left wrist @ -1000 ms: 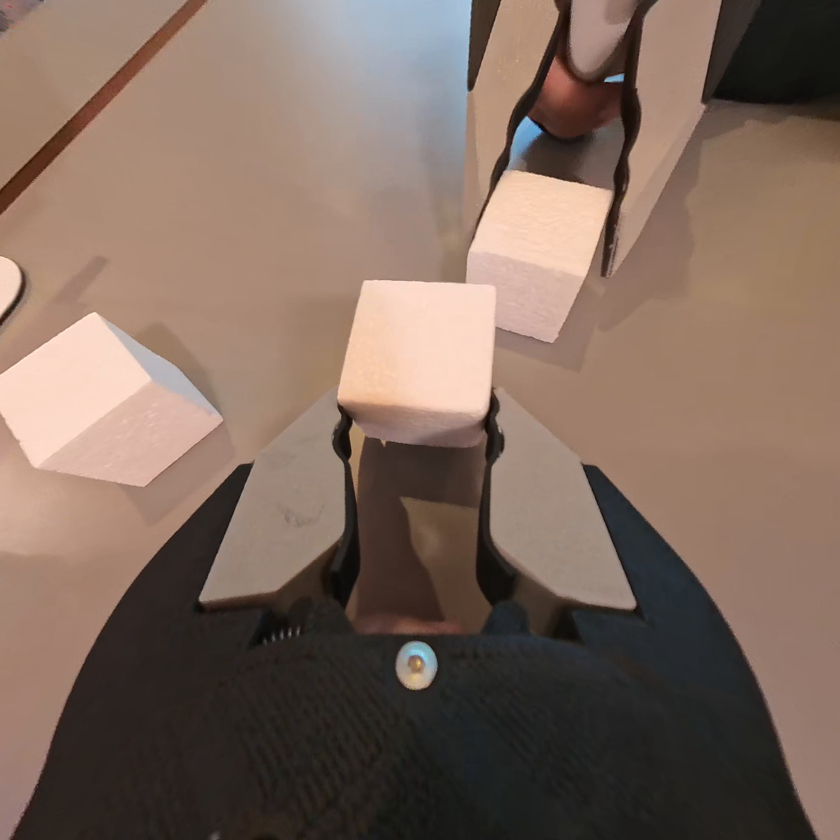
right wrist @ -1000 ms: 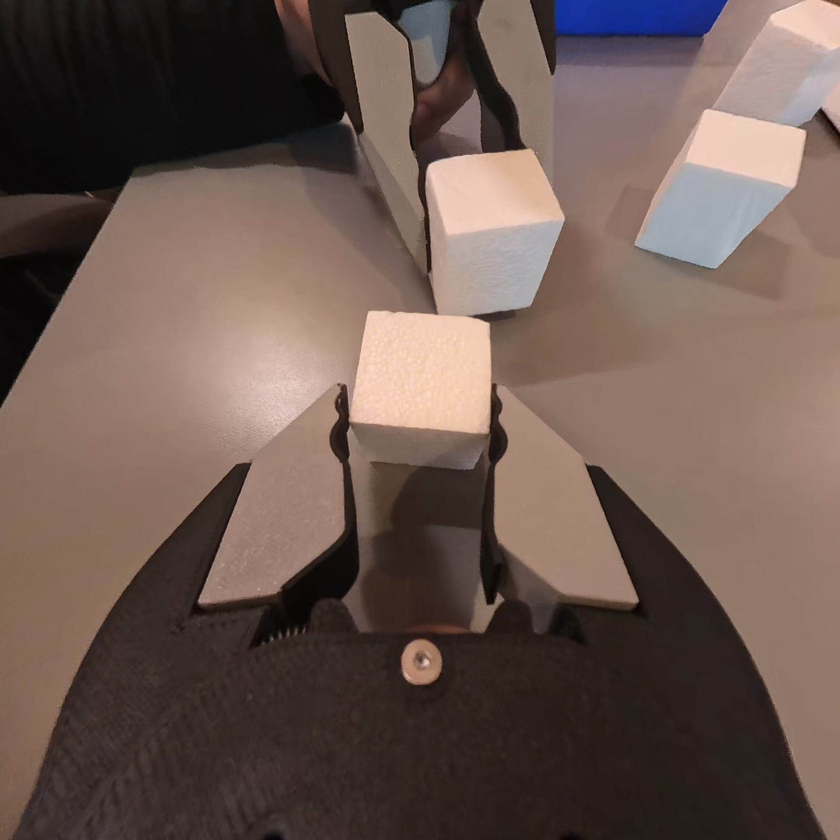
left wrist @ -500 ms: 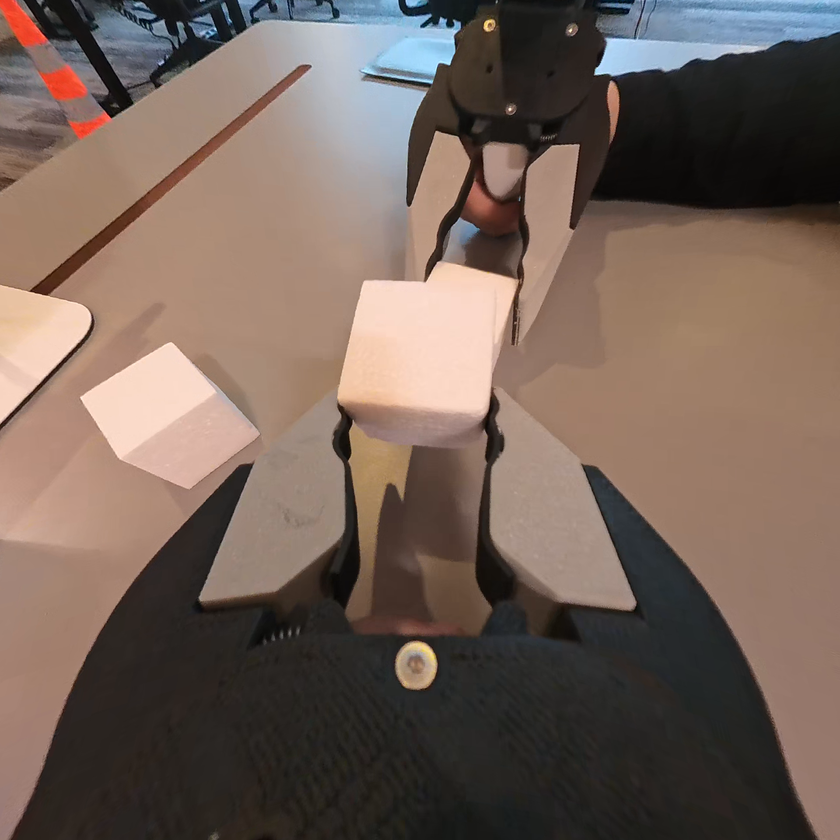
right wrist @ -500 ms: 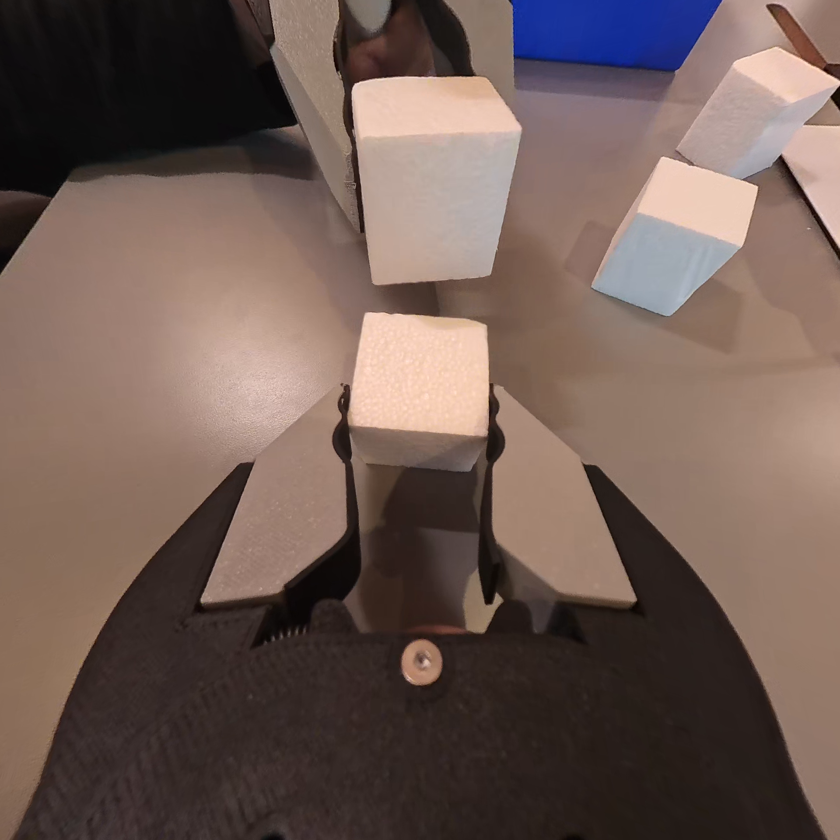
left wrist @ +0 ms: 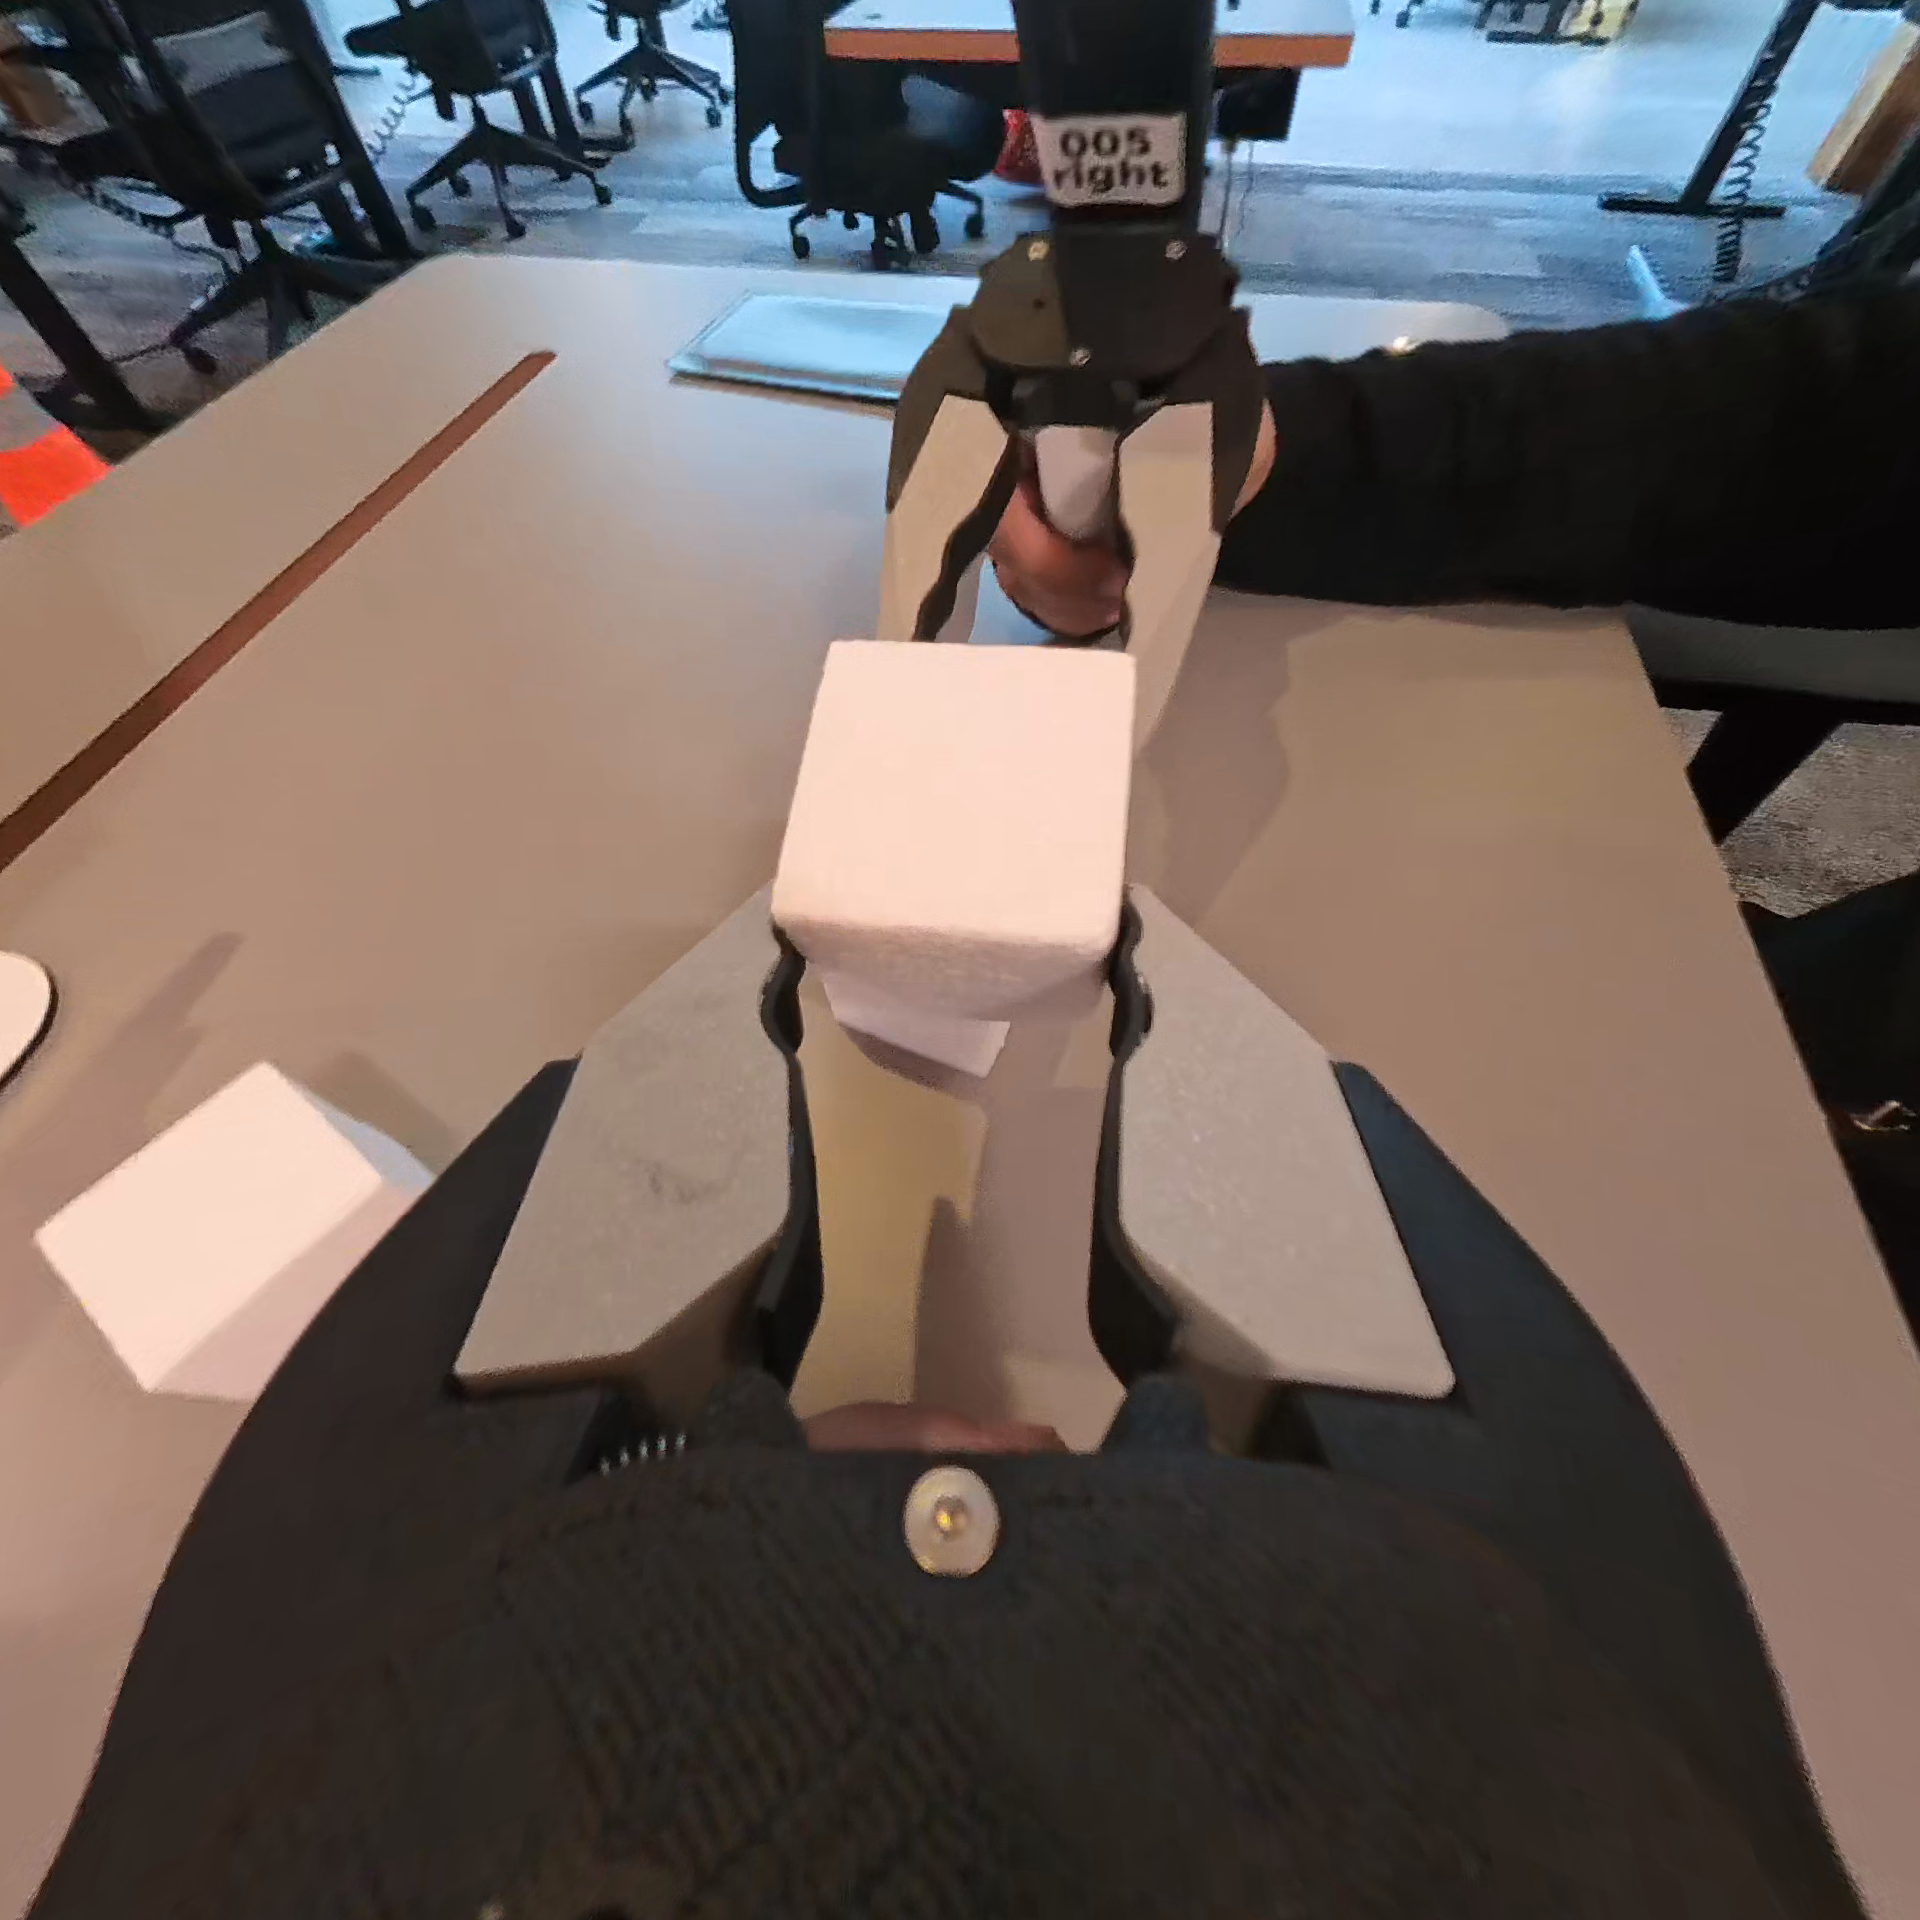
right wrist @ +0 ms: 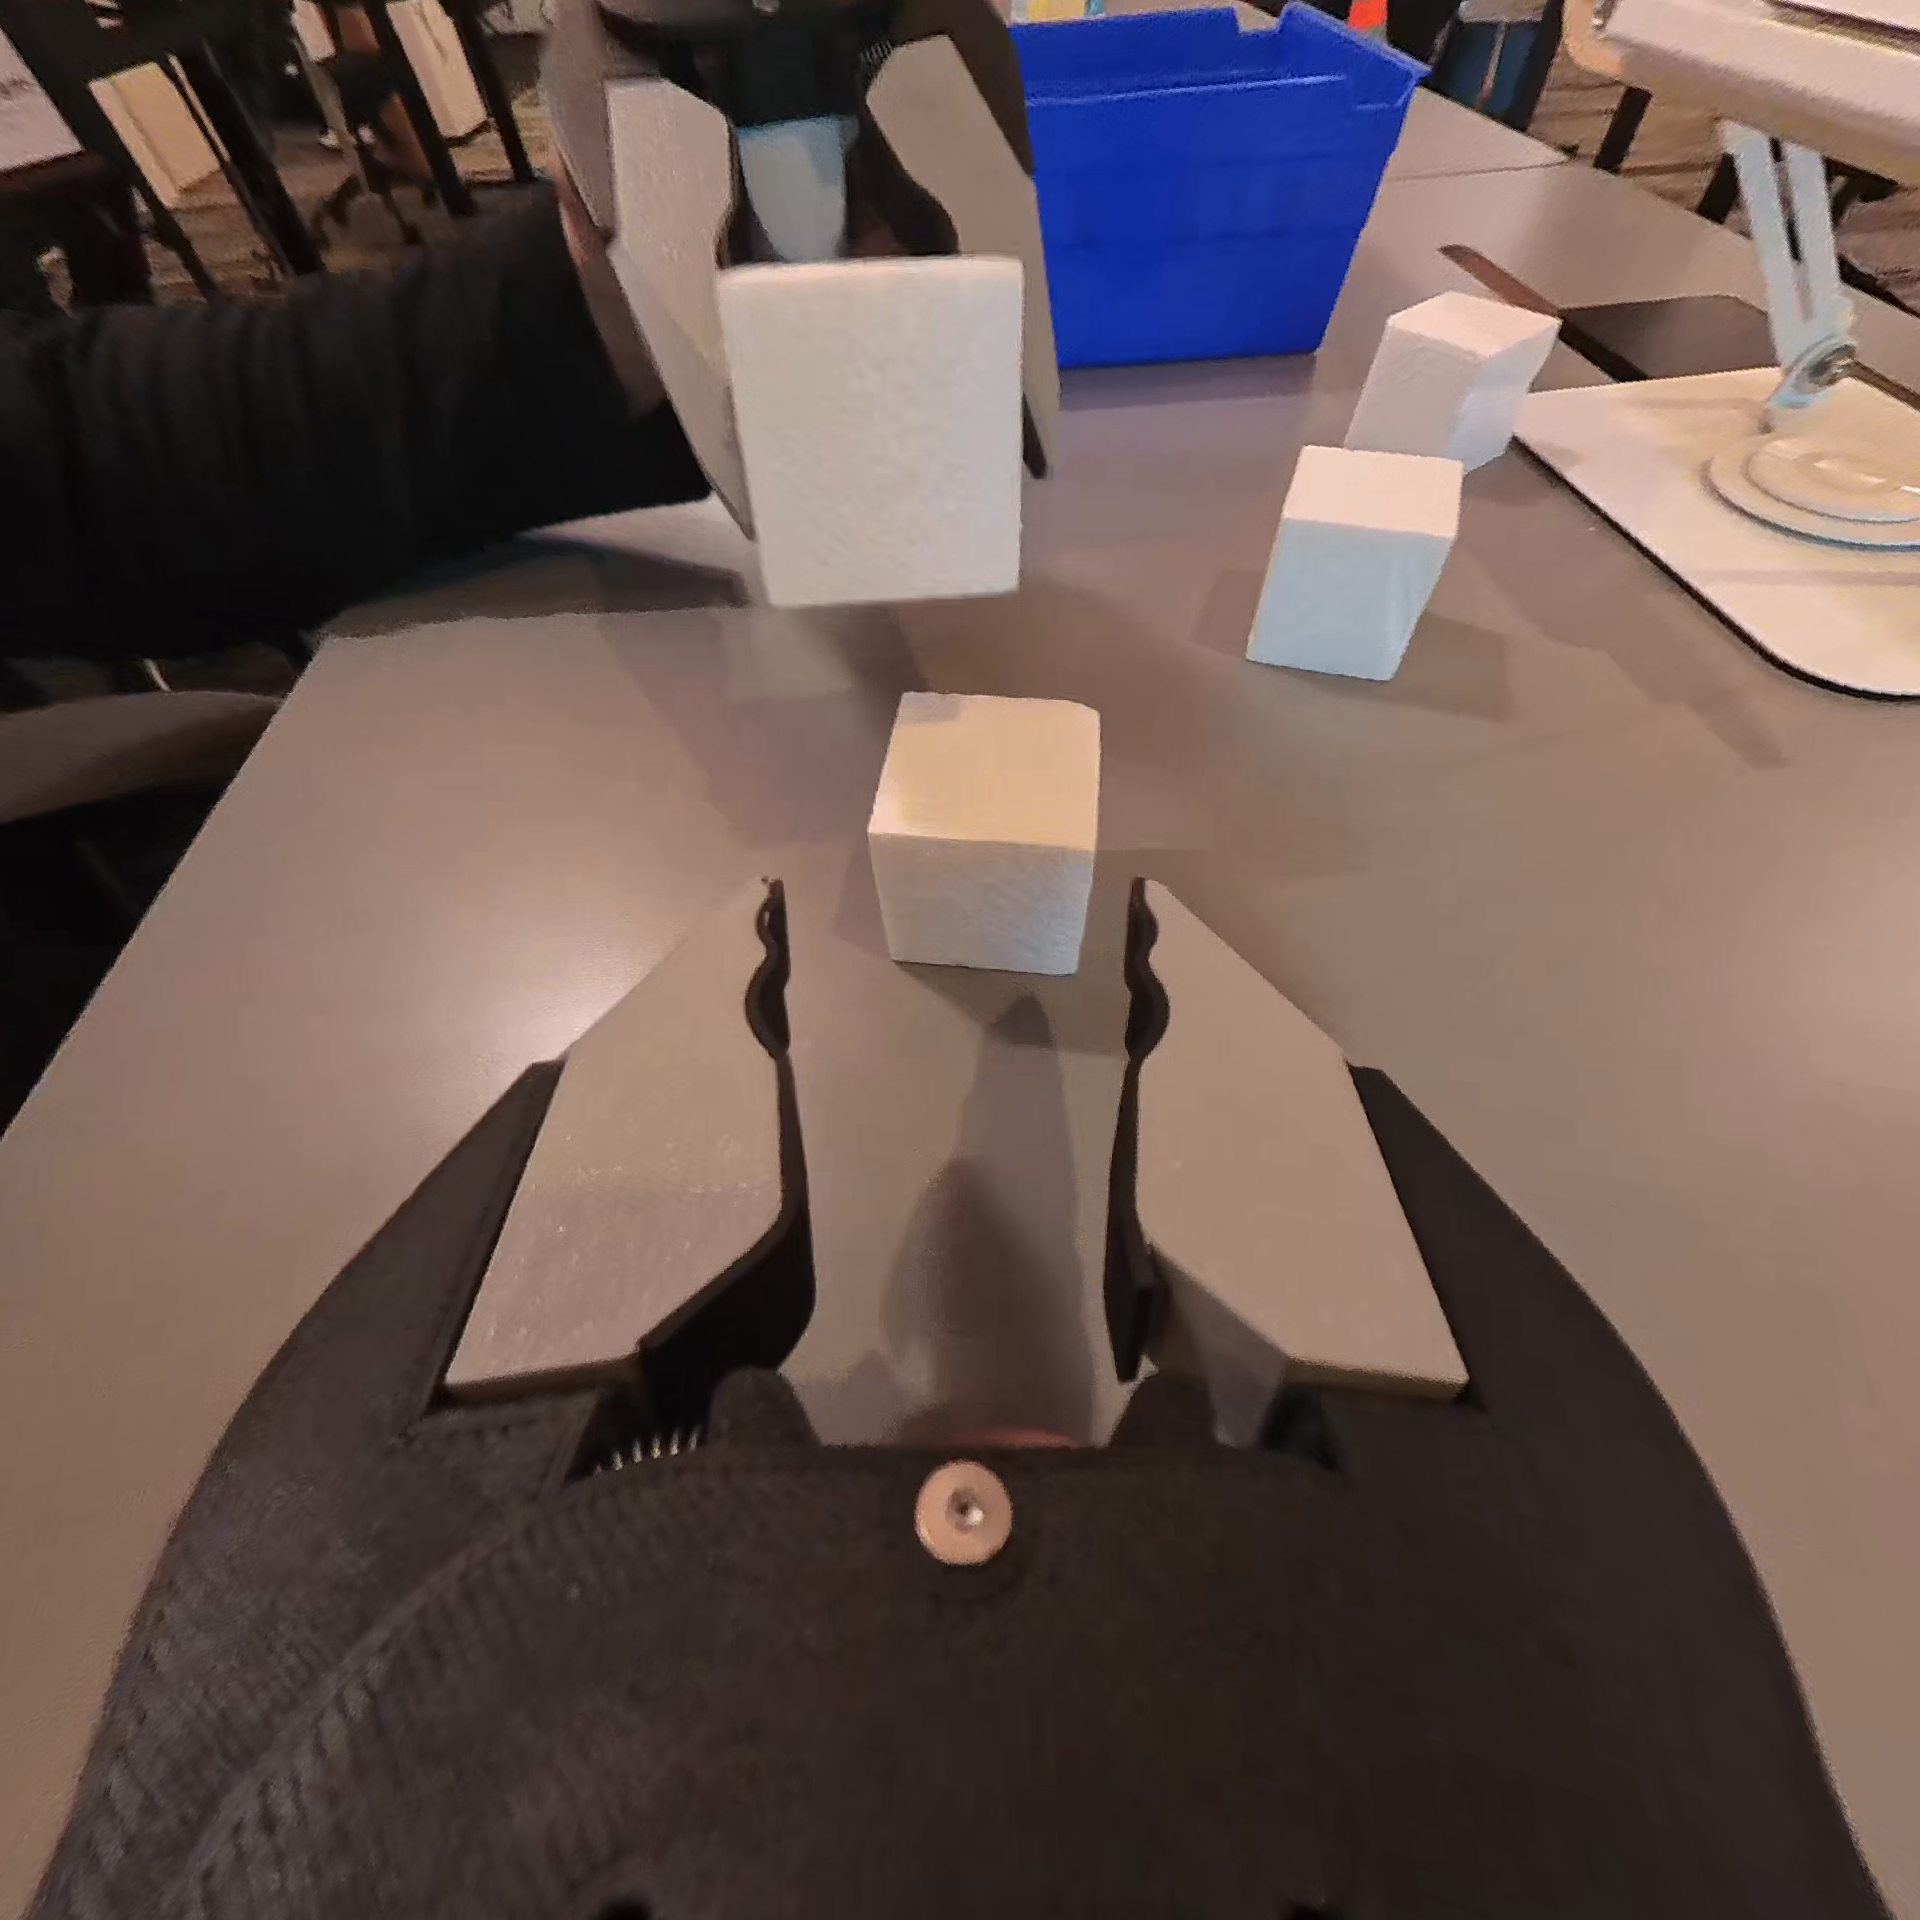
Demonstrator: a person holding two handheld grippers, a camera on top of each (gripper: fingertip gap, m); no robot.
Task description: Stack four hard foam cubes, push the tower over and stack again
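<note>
My left gripper is shut on a white foam cube and holds it in the air. In the right wrist view that held cube hangs above and slightly behind a second foam cube, which stands on the grey table. My right gripper is open and empty, its tips just short of that standing cube. In the left wrist view only a sliver of the standing cube shows under the held one, with the right gripper open behind it.
Two more foam cubes stand at the right, one also at the left in the left wrist view. A blue bin is at the back. A white pad with a stand lies at the right. The person's black sleeves reach in.
My right gripper has opened, left its cube on the table and drawn back. My left gripper has lifted its cube higher, over the standing cube.
</note>
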